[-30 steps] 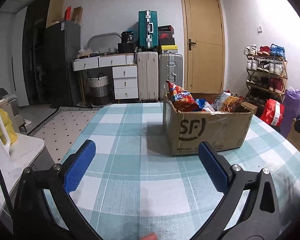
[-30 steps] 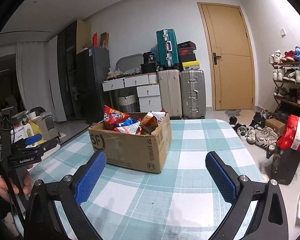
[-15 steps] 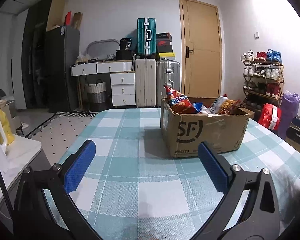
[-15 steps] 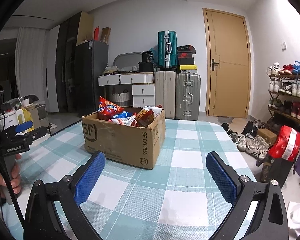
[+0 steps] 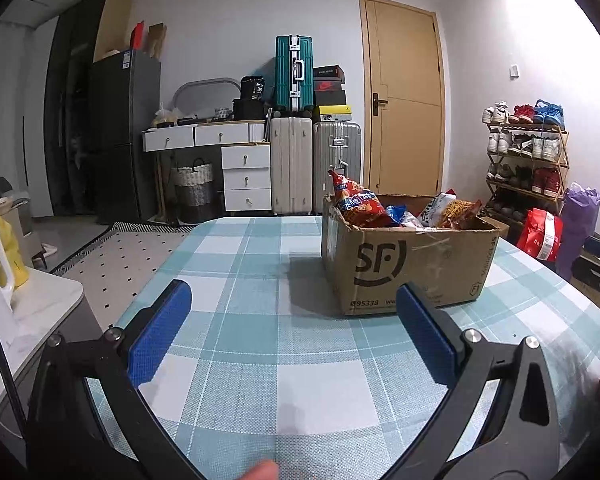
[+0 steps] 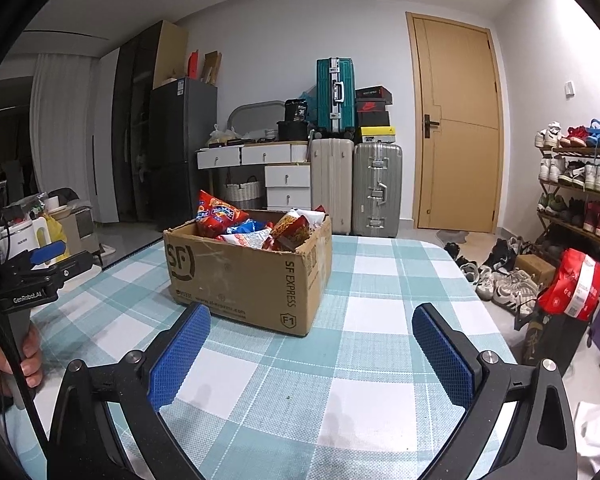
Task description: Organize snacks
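Both grippers, left gripper and right gripper, were spread empty at frame bottom; best approach SF cardboard box from above, pinching the red chip bag top edge
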{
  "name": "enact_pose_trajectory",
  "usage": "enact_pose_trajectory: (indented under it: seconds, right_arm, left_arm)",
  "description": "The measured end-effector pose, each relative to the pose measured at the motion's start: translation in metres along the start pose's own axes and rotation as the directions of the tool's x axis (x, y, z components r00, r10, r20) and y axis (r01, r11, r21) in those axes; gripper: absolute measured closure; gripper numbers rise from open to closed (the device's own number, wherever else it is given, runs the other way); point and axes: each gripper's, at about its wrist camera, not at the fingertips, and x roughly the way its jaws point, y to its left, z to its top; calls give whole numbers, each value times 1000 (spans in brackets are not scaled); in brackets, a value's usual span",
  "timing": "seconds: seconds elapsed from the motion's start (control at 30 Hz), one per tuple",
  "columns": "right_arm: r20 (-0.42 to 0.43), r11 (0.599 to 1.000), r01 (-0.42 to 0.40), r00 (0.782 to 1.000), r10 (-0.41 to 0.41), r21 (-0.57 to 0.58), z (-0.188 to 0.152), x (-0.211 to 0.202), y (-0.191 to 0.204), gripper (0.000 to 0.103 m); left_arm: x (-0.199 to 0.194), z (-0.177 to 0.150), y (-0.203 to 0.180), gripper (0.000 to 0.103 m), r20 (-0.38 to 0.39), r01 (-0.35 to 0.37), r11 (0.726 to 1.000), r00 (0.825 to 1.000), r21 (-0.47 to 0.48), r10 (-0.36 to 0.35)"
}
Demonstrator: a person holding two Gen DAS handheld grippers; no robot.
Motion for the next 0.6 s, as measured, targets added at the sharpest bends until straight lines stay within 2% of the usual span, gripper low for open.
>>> enact_pose_trajectory:
  seconds: [0.6]
  right_arm:
    - [9, 1000, -4, 1000, 4, -8, 0, -2, 0, 0]
  left_arm:
    - [-1, 0, 0, 1, 1, 0, 1000, 1000, -1, 0]
